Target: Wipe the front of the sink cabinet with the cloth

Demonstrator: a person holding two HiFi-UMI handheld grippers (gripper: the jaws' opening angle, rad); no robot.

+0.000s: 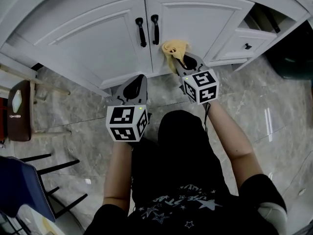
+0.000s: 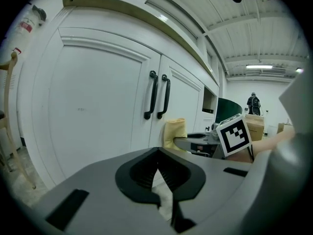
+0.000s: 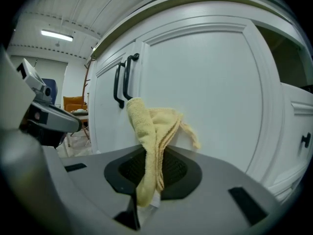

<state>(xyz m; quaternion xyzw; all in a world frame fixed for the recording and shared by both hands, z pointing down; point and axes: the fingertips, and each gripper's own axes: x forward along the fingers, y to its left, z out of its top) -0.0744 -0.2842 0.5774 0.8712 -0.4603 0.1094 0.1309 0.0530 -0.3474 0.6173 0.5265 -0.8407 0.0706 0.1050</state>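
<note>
The fingers (image 3: 177, 170) of the right gripper (image 3: 152, 155) are clamped on the yellow cloth (image 3: 146, 126). The cloth stands up folded from between them and lies against the right-hand door (image 1: 200, 21) of the white sink cabinet (image 1: 88, 38), just below that door's black handle (image 1: 155, 29). The left gripper (image 2: 157, 166) sits lower and clear of the cabinet front, its fingers closed tip to tip with nothing between them. A grey marbled floor (image 1: 274, 116) lies beneath.

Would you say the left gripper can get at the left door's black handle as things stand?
Probably yes: the left gripper, shut and empty, faces the left door with open space up to its handle; the right gripper and cloth are at the right door.
</note>
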